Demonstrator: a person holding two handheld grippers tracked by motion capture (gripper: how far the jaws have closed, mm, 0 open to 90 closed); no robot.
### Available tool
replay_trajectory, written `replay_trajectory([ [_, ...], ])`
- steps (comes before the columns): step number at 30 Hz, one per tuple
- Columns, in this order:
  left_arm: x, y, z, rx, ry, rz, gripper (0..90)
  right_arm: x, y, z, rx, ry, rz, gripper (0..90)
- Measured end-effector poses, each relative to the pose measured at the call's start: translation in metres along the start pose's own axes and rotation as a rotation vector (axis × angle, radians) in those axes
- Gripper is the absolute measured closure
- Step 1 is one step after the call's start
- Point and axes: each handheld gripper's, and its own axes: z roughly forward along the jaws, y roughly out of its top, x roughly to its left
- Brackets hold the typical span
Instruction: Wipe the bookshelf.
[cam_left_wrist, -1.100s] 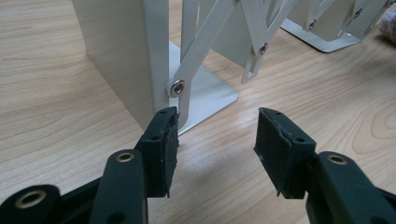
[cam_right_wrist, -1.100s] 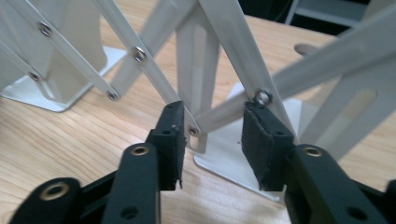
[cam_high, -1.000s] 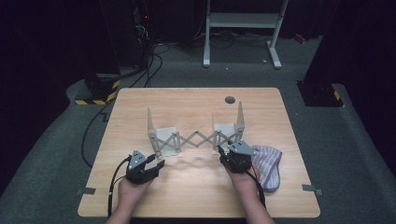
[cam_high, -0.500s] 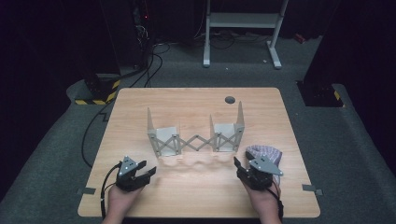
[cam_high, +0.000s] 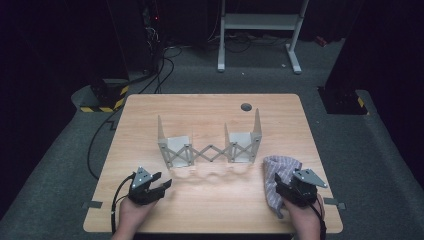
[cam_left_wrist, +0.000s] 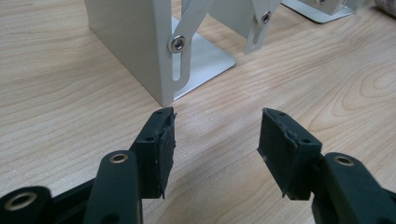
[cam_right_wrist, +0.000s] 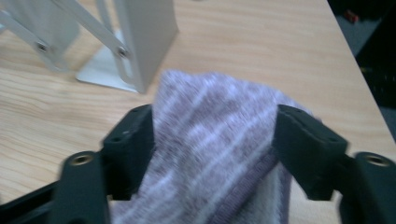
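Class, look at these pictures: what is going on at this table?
A person works at a wooden table with a gripper in each hand. The right gripper is at a striped cloth beside a folding metal rack; its jaws have just been opening, with the cloth between them. The left gripper is open with nothing between its jaws, near the rack's left end.

A dim lab: a lone wooden table (cam_high: 210, 200) on grey carpet, floor cables (cam_high: 165, 55), hazard-striped equipment (cam_high: 102, 97).

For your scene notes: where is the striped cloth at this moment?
In the high view, the striped cloth lies at the table's near right, just right of the metal rack, between the right gripper's jaws.
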Motion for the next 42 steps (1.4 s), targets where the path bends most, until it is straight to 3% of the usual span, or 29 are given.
replay_trajectory([
  [5, -0.001, 0.0, 0.003, 0.008, -0.009, 0.012, 45.6, -0.009, -0.011, 0.012, 0.057, -0.019, 0.051, 18.9],
  [7, -0.002, 0.0, 0.004, 0.01, -0.01, 0.02, 45.6, -0.014, -0.019, 0.023, 0.12, 0.004, 0.091, 16.6],
  [9, -0.003, 0.0, 0.004, 0.013, -0.011, 0.021, 45.6, -0.017, -0.022, 0.028, 0.139, 0.02, 0.118, 15.4],
  [13, -0.002, -0.001, 0.004, 0.016, -0.009, 0.019, 45.5, -0.018, -0.023, 0.031, 0.166, 0.037, 0.121, 14.9],
  [15, -0.002, -0.001, 0.004, 0.018, -0.009, 0.018, 45.5, -0.019, -0.024, 0.033, 0.201, 0.118, 0.151, 14.7],
  [18, -0.003, -0.001, 0.004, 0.021, -0.01, 0.018, 45.5, -0.015, -0.023, 0.033, 0.206, 0.139, 0.124, 14.8],
  [19, -0.003, -0.002, 0.004, 0.021, -0.011, 0.019, 45.4, -0.009, -0.022, 0.033, 0.216, 0.145, 0.079, 18.7],
  [20, -0.003, -0.002, 0.004, 0.021, -0.011, 0.019, 45.4, -0.009, -0.022, 0.033, 0.216, 0.145, 0.079, 18.7],
  [21, -0.004, -0.002, 0.005, 0.022, -0.013, 0.021, 45.4, -0.002, -0.022, 0.033, 0.215, 0.147, 0.034, 28.2],
  [22, -0.004, -0.002, 0.005, 0.022, -0.013, 0.021, 45.4, -0.002, -0.022, 0.033, 0.215, 0.147, 0.034, 28.2],
  [23, -0.004, -0.002, 0.005, 0.023, -0.015, 0.022, 45.4, 0.003, -0.022, 0.031, 0.209, 0.159, 0.019, 38.6],
  [27, -0.004, -0.002, 0.006, 0.027, -0.017, 0.02, 45.4, 0.009, -0.021, 0.029, 0.179, 0.192, -0.021, 60.0],
  [34, -0.003, -0.003, 0.007, 0.025, -0.022, 0.018, 45.3, 0.014, -0.015, 0.021, 0.117, 0.219, -0.033, 64.7],
  [37, -0.004, -0.003, 0.006, 0.017, -0.026, 0.011, 45.4, 0.023, -0.006, 0.008, 0.051, 0.238, -0.051, 64.8],
  [38, -0.004, -0.003, 0.006, 0.017, -0.026, 0.011, 45.4, 0.023, -0.006, 0.008, 0.051, 0.238, -0.051, 64.8],
  [39, -0.004, -0.004, 0.004, 0.016, -0.027, 0.01, 45.4, 0.026, 0.0, -0.001, 0.006, 0.254, -0.05, 64.8],
  [42, -0.002, -0.004, 0.002, 0.004, -0.025, 0.002, 45.4, 0.033, 0.008, -0.005, -0.022, 0.258, -0.062, 64.8],
])
